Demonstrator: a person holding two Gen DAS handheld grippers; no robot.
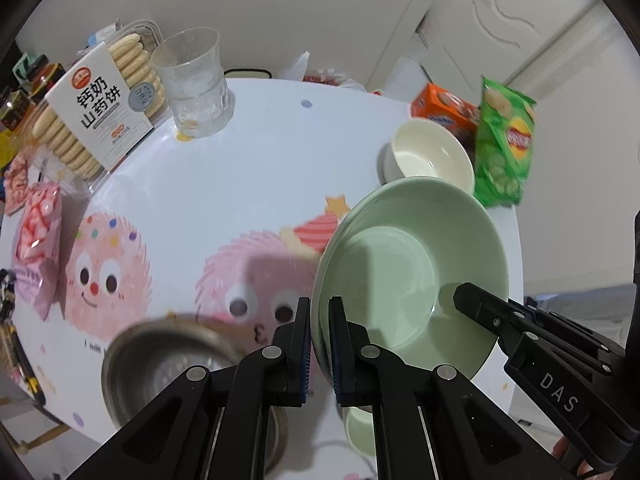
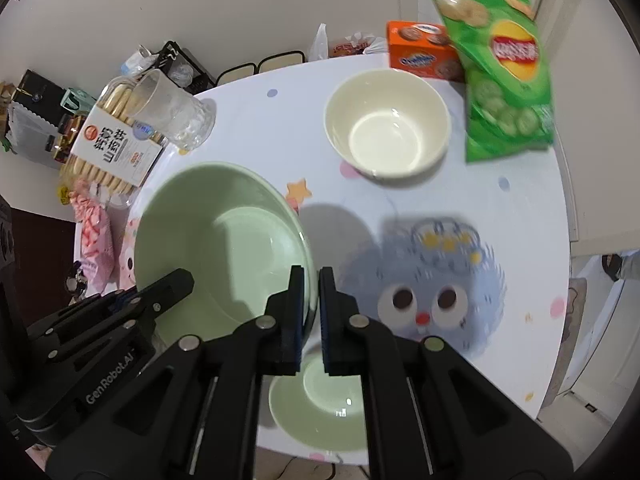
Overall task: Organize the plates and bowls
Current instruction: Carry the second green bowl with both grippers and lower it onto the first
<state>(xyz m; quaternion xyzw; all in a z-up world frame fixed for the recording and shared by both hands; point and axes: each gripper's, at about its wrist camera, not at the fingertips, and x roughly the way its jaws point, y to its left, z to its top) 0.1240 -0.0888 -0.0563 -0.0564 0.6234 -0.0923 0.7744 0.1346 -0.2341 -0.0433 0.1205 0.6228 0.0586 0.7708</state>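
In the left wrist view, our left gripper (image 1: 319, 344) has its fingers pinched narrow on the near-left rim of the green plate (image 1: 416, 264), which hangs tilted above the desk (image 1: 256, 152); the right gripper (image 1: 476, 308) reaches in from the right onto the opposite rim. Beyond the plate stands the cream bowl (image 1: 430, 152), just beside the chip bag (image 1: 506, 144), and a steel bowl (image 1: 168, 356) lies near-left below us. In the right wrist view, our right gripper (image 2: 311, 316) clamps narrow on the right rim of the green plate (image 2: 224, 240), the left gripper (image 2: 176, 284) holding the far side from the left. A smaller green dish (image 2: 320, 408) sits on the desk (image 2: 500, 216) directly beneath our fingers, and the cream bowl (image 2: 386, 128) stands farther off. We judge the risk to be in the two-handed carry: if one hand drifts or twists against the other, the smooth rim could slip from a thin pinch and the plate drop onto the dish below, or clip the cream bowl.
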